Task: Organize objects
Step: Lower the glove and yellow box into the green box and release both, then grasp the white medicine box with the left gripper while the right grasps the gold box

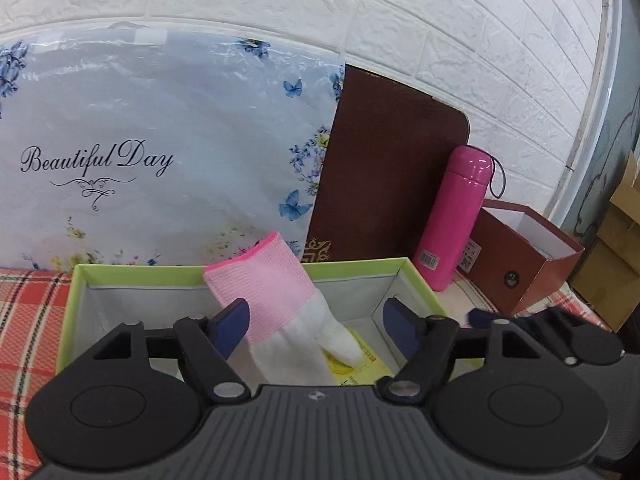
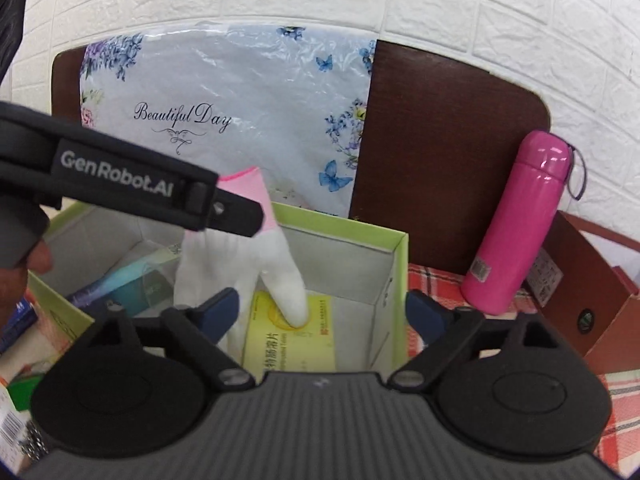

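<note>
A white glove with a pink cuff [image 1: 276,292] stands tilted in the green-rimmed open box [image 1: 240,270], its fingers down on a yellow packet [image 1: 360,364]. My left gripper [image 1: 316,326] is open over the box, jaws wide; the glove lies between them, touching the left pad [image 1: 232,326]. In the right wrist view the glove [image 2: 248,264] hangs below the left gripper's arm [image 2: 120,178], one fingertip on the yellow packet [image 2: 296,340]. My right gripper [image 2: 322,314] is open and empty above the box [image 2: 344,226].
A pink bottle [image 2: 520,228] stands right of the box on the plaid cloth [image 2: 624,392]. A red-brown open box [image 1: 528,256] sits further right. A "Beautiful Day" plastic bag [image 1: 160,152] and brown board [image 2: 448,152] lean on the white brick wall. A teal item [image 2: 128,284] lies in the box.
</note>
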{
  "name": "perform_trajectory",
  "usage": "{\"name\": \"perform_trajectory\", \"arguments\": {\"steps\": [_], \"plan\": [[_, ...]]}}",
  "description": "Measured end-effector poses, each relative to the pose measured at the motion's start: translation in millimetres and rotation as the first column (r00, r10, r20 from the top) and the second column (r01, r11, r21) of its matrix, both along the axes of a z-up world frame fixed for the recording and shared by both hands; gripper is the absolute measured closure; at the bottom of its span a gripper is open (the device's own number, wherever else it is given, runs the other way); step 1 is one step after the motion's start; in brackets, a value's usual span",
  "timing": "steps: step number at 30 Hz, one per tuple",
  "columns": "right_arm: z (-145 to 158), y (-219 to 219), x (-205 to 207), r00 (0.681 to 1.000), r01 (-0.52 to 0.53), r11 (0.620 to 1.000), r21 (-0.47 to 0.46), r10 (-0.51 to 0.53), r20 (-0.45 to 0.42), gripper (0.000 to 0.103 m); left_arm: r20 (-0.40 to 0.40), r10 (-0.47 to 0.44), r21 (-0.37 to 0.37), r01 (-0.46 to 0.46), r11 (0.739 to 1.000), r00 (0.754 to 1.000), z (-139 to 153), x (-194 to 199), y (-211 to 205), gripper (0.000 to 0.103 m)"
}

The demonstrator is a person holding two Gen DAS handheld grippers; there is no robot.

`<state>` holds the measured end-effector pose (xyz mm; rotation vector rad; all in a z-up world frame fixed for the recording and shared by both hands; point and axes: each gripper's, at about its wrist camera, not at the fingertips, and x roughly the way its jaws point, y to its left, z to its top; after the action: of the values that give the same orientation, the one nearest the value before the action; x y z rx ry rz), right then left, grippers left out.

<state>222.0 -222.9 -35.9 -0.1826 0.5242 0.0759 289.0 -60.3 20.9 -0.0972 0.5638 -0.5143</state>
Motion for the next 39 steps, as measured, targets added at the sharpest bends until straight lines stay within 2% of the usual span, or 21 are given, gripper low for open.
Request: {"name": "perform_trajectory", "arguments": {"steps": [5,11,15,19,22,29,39], "plan": [[8.9,-7.0,-17.1,0.998,0.049,0.999,0.017,-0.05,0.026,0.002,-0.023,0.033,-0.005,-0.033,0.999,0.999,3.9,-5.0,7.1,0.024],[16.2,-14.3,-34.4,0.997,0.075,0.996,0.049,-0.076,0.019,0.001,-0.035,0.061,0.013,-0.061,0.998,0.998,11.6,-22.8,10.3,0.024],[24.9,-16.2,-54.7,0.996,0.078,0.993,0.083,-0.081,0.036,0.0,-0.042,0.091,0.022,-0.091,0.996,0.995,20.6,-49.9,17.8,0.024],[33.3,-16.9,-84.5,0.995,0.069,0.988,0.135,-0.079,0.066,0.0,-0.03,0.136,0.069,-0.134,0.989,0.99,26.0,-83.9,23.8,0.024],[36.0,-14.6,-108.2,0.994,0.06,0.985,0.159,-0.074,0.083,0.0,-0.018,0.148,0.066,-0.146,0.987,0.989,26.2,-108.9,30.0,0.024],[34.5,-5.5,-159.0,0.991,0.057,0.983,0.176,-0.076,0.108,0.0,0.001,0.174,0.064,-0.174,0.983,0.985,17.6,-155.3,41.7,0.024],[21.6,10.7,-206.9,0.992,0.038,0.982,0.186,-0.059,0.108,0.0,-0.049,0.229,0.067,-0.226,0.972,0.972,-6.6,-191.9,62.5,0.024]]}}
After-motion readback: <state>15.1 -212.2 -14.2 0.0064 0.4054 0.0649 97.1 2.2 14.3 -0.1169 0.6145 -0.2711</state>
